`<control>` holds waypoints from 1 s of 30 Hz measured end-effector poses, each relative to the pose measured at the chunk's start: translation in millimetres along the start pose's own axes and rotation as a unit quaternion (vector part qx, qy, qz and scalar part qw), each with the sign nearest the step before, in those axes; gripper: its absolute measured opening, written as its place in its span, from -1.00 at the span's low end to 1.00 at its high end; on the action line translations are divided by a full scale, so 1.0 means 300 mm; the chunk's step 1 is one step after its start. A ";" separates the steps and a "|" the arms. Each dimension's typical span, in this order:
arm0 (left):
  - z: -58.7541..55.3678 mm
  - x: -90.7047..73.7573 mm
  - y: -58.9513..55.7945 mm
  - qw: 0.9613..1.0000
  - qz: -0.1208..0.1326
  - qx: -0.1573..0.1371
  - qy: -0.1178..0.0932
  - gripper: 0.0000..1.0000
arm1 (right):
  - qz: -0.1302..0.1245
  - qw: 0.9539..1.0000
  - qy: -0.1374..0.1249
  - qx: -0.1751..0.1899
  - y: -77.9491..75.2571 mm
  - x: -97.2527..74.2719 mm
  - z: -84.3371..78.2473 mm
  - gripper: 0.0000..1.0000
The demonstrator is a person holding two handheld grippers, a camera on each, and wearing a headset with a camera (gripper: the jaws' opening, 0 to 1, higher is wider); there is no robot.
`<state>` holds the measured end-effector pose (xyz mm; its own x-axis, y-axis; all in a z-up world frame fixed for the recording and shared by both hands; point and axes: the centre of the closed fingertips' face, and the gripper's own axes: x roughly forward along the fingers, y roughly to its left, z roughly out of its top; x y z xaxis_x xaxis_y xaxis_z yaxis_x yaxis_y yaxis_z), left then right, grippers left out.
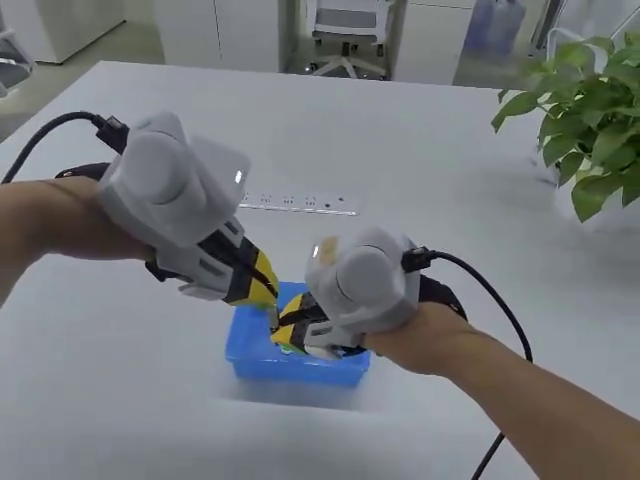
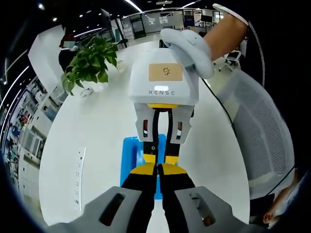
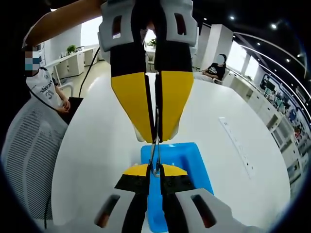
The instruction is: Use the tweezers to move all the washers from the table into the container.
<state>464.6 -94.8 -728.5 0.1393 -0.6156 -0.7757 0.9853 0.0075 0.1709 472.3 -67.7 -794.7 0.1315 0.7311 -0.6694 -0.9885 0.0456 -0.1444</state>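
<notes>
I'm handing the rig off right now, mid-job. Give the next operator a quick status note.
Left tool: shut on the tweezers, whose tip is over the blue container.
Right tool: jaws nearly shut around that tip; grip unclear.
A small ring, probably a washer, sits at the tip.
Done: washers inside cannot be counted.
Left: drop this one in, then check the table for more.

"XENSE" in grey letters on the white body of the right hand-held gripper (image 2: 161, 158), tan sticker (image 2: 165, 72) just above it, handwritten mark illegible
</notes>
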 end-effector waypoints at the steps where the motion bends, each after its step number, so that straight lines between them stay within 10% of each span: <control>1: -0.001 0.004 0.003 1.000 0.000 0.000 0.000 -0.89 | 0.000 1.000 0.001 0.001 -0.003 0.001 -0.004 -0.81; 30: -0.072 0.162 0.069 1.000 -0.017 -0.002 -0.001 -0.89 | 0.013 0.999 0.021 0.022 -0.068 0.084 -0.161 -0.80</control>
<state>493.9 -107.5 -775.7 0.1060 -0.6165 -0.7802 0.9898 -0.0100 0.1424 499.4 -83.1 -843.8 0.1086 0.7030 -0.7029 -0.9938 0.0586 -0.0949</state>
